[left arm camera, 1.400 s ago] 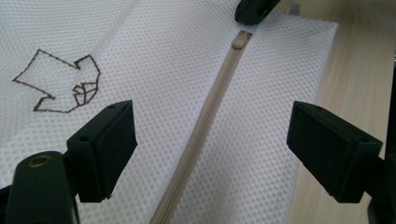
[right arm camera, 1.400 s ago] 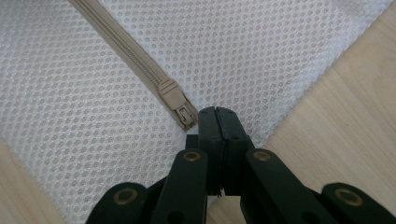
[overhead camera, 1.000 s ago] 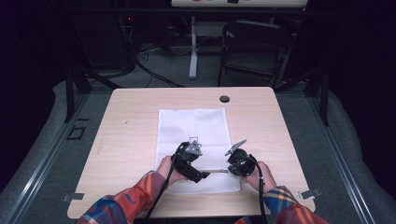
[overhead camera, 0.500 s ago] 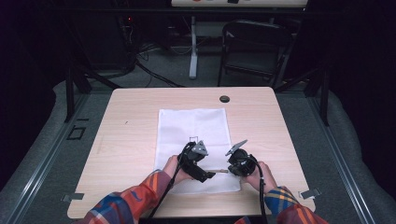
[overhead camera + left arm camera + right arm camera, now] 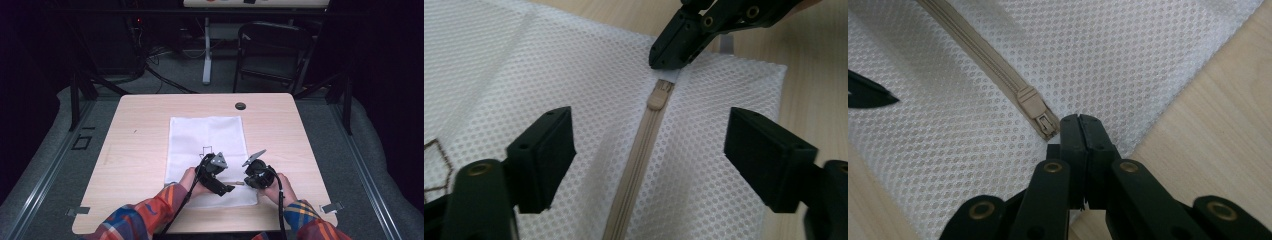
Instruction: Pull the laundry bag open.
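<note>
We list: white mesh bag [image 5: 549, 75] under both grippers; beige zipper slider [image 5: 1034, 109] just ahead of right gripper [image 5: 1079, 122], jaws pressed together on the bag's end tab; left gripper [image 5: 649, 145] spread wide astride the zipper.

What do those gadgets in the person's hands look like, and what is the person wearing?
Both are black handheld tools. The left gripper has two chunky rectangular black pads on linked arms with brass-coloured rivets. The right gripper is built the same way. Each carries a grey three-cornered plate on top and trails a black cable. The sleeves are plaid in red, orange and blue.
</note>
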### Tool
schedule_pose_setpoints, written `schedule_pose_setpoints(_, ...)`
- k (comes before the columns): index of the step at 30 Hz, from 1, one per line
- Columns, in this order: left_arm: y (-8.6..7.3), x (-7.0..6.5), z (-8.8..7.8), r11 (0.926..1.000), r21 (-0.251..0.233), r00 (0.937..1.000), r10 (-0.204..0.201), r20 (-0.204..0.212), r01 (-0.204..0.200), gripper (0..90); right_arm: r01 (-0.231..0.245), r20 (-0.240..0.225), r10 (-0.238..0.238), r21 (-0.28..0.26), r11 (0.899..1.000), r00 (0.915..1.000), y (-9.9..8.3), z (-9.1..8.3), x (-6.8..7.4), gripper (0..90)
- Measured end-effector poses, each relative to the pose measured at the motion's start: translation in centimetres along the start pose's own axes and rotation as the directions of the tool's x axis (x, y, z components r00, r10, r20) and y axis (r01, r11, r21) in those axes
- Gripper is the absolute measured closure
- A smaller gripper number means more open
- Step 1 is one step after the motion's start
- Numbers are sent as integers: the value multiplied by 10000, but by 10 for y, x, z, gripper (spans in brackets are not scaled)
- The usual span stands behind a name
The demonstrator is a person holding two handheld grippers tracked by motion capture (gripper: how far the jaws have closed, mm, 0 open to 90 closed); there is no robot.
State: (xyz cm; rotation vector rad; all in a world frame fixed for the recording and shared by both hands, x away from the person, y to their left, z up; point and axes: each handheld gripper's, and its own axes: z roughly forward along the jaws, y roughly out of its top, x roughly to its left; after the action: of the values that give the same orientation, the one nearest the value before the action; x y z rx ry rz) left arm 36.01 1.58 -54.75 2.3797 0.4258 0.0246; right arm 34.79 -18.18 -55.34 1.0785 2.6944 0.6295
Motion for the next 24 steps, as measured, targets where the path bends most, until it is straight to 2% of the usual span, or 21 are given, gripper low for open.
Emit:
schedule_pose_setpoints(5, 2, -3, 11, 9999, 73, 9999, 122, 31, -122, 414, 19, 18, -19, 12, 10000, 10000, -1, -1, 0, 895)
schedule_pose_setpoints(6, 3, -4, 12, 9996, 233, 9999, 152, 33, -153, 443, 103, 72, -104, 107, 9999, 9999, -1, -1, 0, 895)
schedule_pose_setpoints(12, 5, -8, 25, 9993, 124, 9991, 337, 275, -341, 578, 130, 190, -131, 49, 9999, 9997, -1, -1, 2, 896)
schedule_pose_setpoints(14, 6, -8, 29, 9992, 198, 9991, 356, 228, -361, 643, 133, 201, -134, 47, 9999, 9997, -1, -1, 2, 895)
schedule_pose_setpoints(15, 5, -8, 31, 9994, 95, 9990, 319, 311, -322, 663, 126, 185, -127, 41, 9999, 9997, -1, -1, 2, 895)
schedule_pose_setpoints(17, 5, -7, 35, 9999, 68, 9998, 125, 183, -126, 714, 70, 169, -70, -15, 10000, 9998, -1, -1, 2, 895)
schedule_pose_setpoints(18, 6, -7, 35, 9998, 172, 9999, 106, 89, -108, 724, 69, 152, -68, -29, 10000, 9999, -1, -1, 2, 896)
schedule_pose_setpoints(19, 6, -7, 36, 10000, 32, 9997, 65, 219, -65, 724, 70, 145, -70, -29, 10000, 9999, -1, -1, 2, 896)
schedule_pose_setpoints(20, 6, -7, 36, 9999, 131, 9999, 87, 92, -88, 732, 75, 144, -74, -43, 10000, 9999, -1, -1, 2, 896)
schedule_pose_setpoints(21, 6, -6, 37, 10000, -11, 9998, 47, 198, -47, 742, 97, 126, -96, -20, 10000, 9999, -1, -1, 1, 896)
schedule_pose_setpoints(22, 7, -6, 37, 9999, 99, 9999, 32, 121, -34, 742, 102, 124, -102, -29, 9999, 9999, -1, -1, 1, 896)
schedule_pose_setpoints(24, 6, -6, 40, 10000, 13, 9999, -21, 168, 21, 778, 7, 97, -6, -51, 10000, 10000, -2, -1, 2, 896)
